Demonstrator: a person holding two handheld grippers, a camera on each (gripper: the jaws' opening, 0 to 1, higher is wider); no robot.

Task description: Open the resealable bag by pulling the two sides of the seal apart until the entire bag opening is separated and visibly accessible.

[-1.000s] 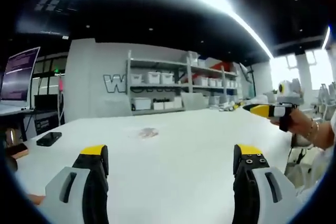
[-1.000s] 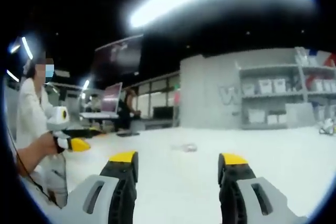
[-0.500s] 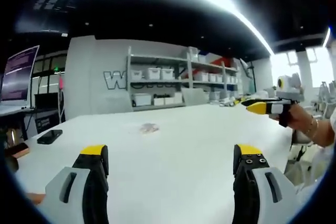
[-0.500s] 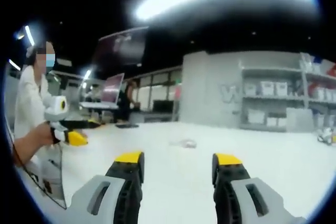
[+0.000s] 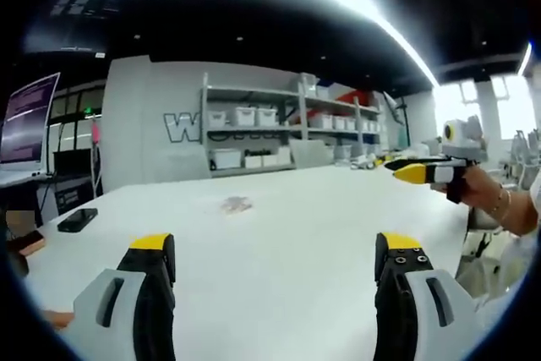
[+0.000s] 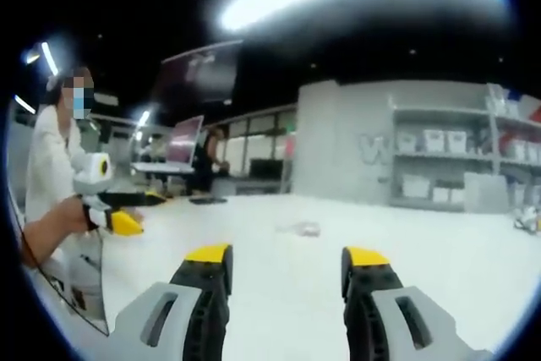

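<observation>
Left gripper view, left gripper [image 5: 275,251]: we see our two yellow-tipped jaws rising from the bottom edge, spread wide, with nothing between them.
Left gripper view, bag [image 5: 236,204]: one small resealable bag lies flat on the white table [image 5: 321,217], centre-left of the frame, far beyond the jaws and touched by nothing. It is too small and blurred for us to tell its long axis or which way the seal faces.
Left gripper view, right gripper [image 5: 406,168]: one gripper enters at the right edge, held in a hand [image 5: 482,192], its tip pointing left over the table; we cannot tell its jaw gap here.
Left gripper view, other things: one dark phone [image 5: 78,220] at the left of the table, one monitor [image 5: 25,120] at upper left, one shelf unit [image 5: 287,133] with white bins behind.
Right gripper view, right gripper [image 6: 283,255]: two jaws parted, empty.
Right gripper view, bag [image 6: 303,228]: the same bag, just above the jaw tips in the frame's centre, flat on the table [image 6: 456,243]; orientation unreadable.
Right gripper view, left gripper [image 6: 125,224]: at the left edge, held by a person [image 6: 51,158].
</observation>
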